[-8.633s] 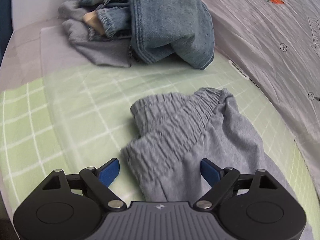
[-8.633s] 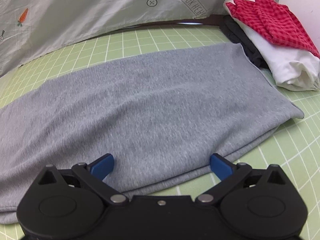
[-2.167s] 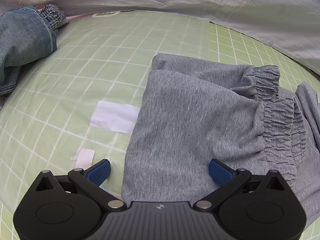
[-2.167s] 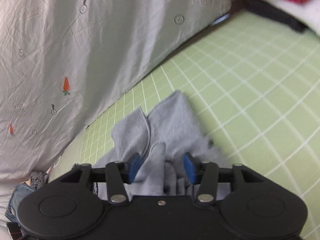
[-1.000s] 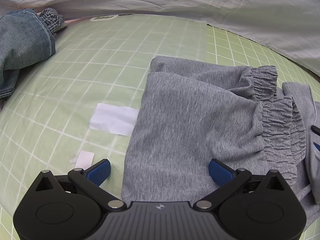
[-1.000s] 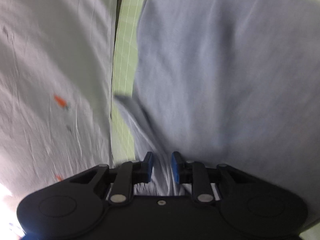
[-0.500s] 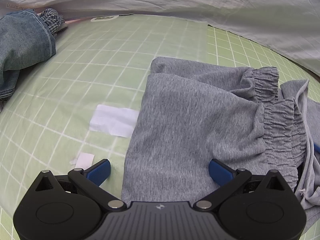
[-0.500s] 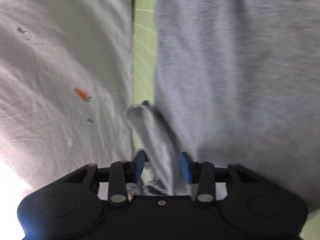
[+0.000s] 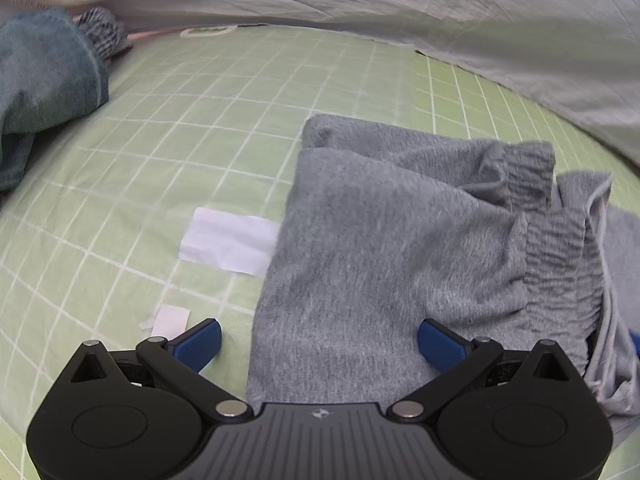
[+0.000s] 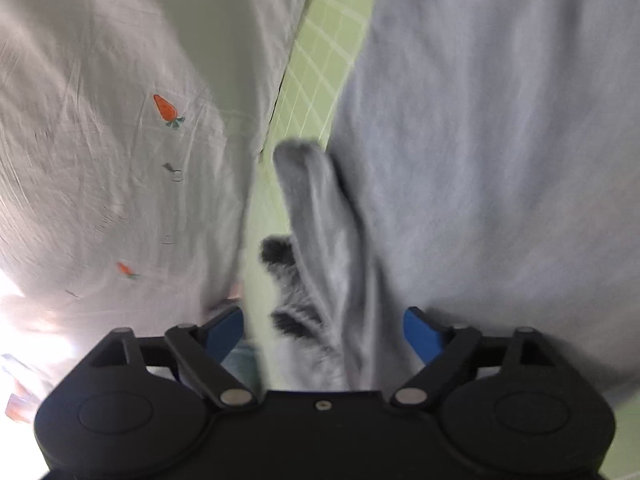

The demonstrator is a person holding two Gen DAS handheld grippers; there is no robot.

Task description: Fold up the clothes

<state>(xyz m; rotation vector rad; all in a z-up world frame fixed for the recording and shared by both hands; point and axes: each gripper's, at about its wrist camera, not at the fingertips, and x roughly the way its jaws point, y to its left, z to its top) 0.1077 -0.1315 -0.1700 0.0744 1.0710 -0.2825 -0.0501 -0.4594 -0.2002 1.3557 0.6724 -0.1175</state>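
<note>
Grey sweatpants (image 9: pixel 400 248) lie folded on the green checked sheet (image 9: pixel 200 120), elastic waistband (image 9: pixel 560 248) to the right. My left gripper (image 9: pixel 320 342) is open low over the near edge of the folded pants. In the blurred right wrist view the same grey pants (image 10: pixel 500 140) fill the right side, and a loose grey fold (image 10: pixel 320 220) lies between the open jaws of my right gripper (image 10: pixel 323 330). The right gripper's blue tip shows at the right edge of the left wrist view (image 9: pixel 635 346).
A blue denim pile (image 9: pixel 44 80) lies at the far left. Two white paper scraps (image 9: pixel 230 245) lie on the sheet left of the pants. A grey carrot-print cloth (image 9: pixel 440 20) runs along the back and fills the left of the right wrist view (image 10: pixel 120 140).
My right gripper was shut on the grey fabric and has opened wide, letting the fold go by the waistband. The left gripper has hardly moved.
</note>
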